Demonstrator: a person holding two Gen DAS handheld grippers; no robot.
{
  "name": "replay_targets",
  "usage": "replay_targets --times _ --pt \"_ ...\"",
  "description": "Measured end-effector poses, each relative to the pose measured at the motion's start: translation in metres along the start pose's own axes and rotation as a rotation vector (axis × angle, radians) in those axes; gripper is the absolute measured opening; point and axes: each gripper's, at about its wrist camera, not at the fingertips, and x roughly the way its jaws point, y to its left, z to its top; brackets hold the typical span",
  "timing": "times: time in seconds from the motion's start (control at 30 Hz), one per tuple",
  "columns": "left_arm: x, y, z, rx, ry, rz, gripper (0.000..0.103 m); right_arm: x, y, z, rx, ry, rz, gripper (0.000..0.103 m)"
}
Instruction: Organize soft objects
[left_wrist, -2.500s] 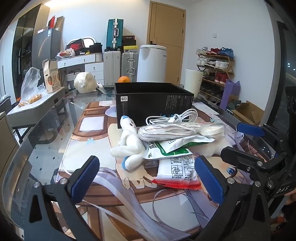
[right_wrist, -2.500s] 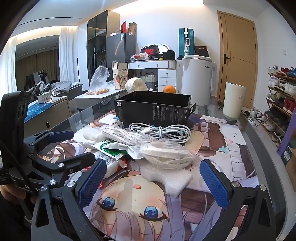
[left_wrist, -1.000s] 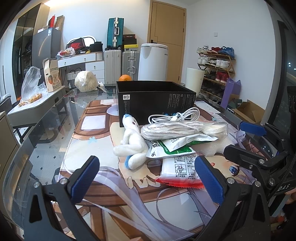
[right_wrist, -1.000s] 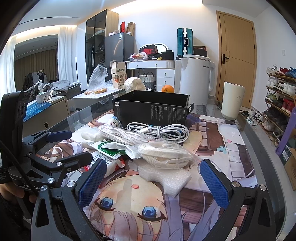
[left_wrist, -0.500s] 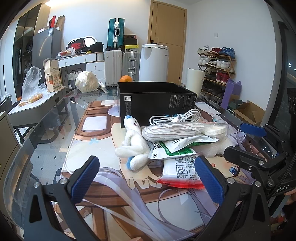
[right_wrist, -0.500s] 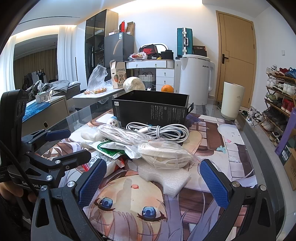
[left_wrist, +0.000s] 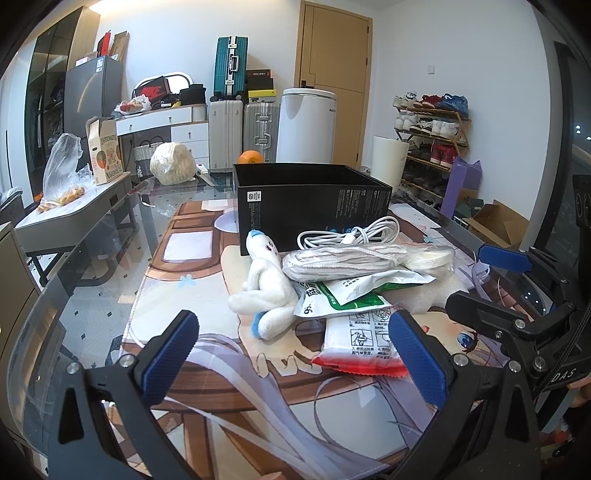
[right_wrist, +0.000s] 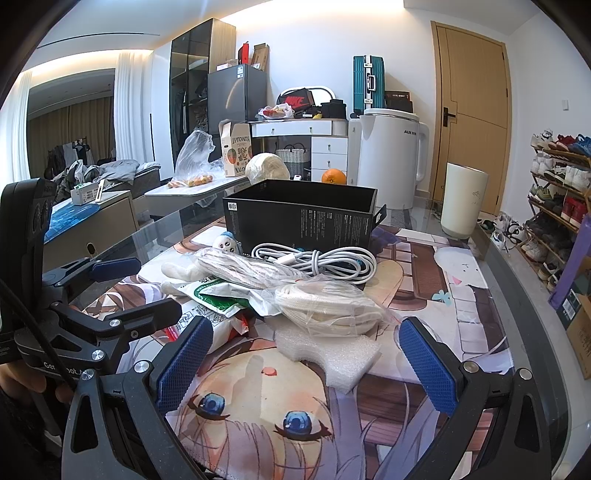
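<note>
We have both grippers low over the table mat, in front of the pile. Left gripper spread wide, nothing between its pads; right gripper likewise wide apart and empty. Pile sits just in front of the open black box: plush toy on its left edge, white cable coiled against the box, bagged cloth, green-white pouch, red-edged packet, foam sheet nearest the right gripper.
</note>
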Motion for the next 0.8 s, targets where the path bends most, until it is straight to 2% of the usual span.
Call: replay_targets --times 0.33,0.8 --pt "-0.001 0.0 0.002 -0.001 0.001 0.003 0.103 0.002 0.005 0.001 -0.004 0.001 -0.001 0.102" --pt "-0.006 0.007 0.007 -0.009 -0.016 0.017 0.103 0.002 -0.008 0.008 0.009 0.022 -0.029 0.102"
